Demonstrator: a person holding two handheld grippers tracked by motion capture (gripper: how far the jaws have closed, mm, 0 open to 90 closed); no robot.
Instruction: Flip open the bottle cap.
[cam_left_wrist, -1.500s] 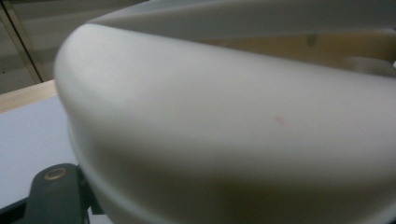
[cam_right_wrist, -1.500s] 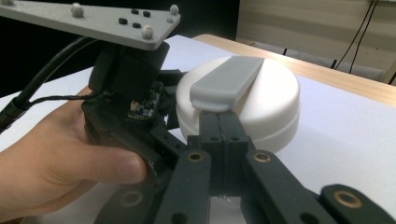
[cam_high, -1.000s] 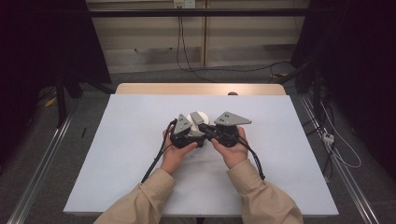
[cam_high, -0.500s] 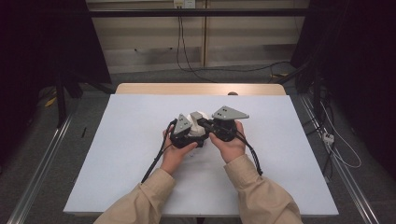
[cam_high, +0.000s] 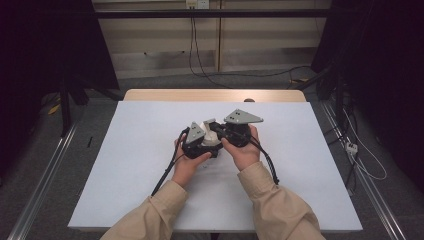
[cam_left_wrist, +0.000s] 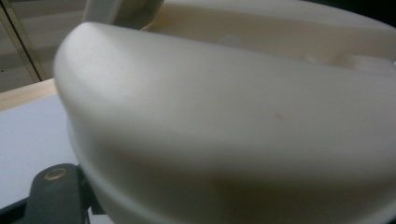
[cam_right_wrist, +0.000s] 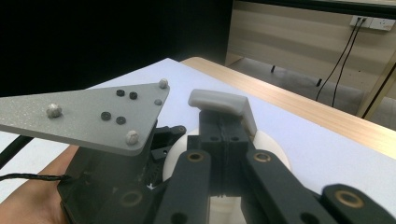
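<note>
White round container (cam_high: 206, 131) held above table (cam_high: 125, 165) centre, left gripper (cam_high: 197, 141) clamped on its rim from 7 o'clock, right gripper (cam_high: 231, 131) clenched tight at 3 o'clock, jaws together beside it.

The high view looks forward and down on the white table (cam_high: 300, 165) from above; both gripper views sit very near, sharing the cream object (cam_left_wrist: 224, 140).
</note>
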